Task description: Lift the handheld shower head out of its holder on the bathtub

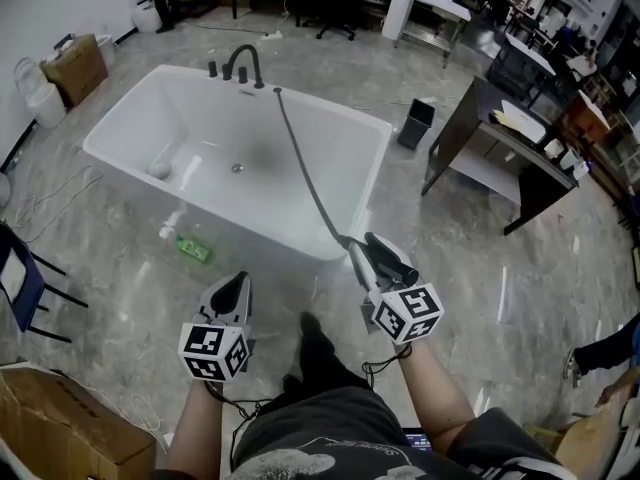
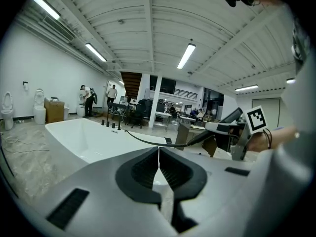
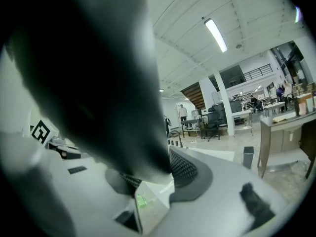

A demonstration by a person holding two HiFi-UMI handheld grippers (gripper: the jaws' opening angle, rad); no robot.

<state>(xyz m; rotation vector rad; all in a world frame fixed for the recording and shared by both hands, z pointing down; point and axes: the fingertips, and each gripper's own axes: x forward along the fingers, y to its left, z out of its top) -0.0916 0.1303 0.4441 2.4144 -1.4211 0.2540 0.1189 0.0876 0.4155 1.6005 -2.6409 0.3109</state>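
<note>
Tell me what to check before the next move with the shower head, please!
1. Shower head lifted free: ok, away from the bathtub.
2. Right gripper gripping it: ok, jaws closed on it.
3. Left gripper free: ok, shut, empty.
4. Hose untangled: ok, runs across the bathtub.
5. Slack left in hose: cannot tell.
</note>
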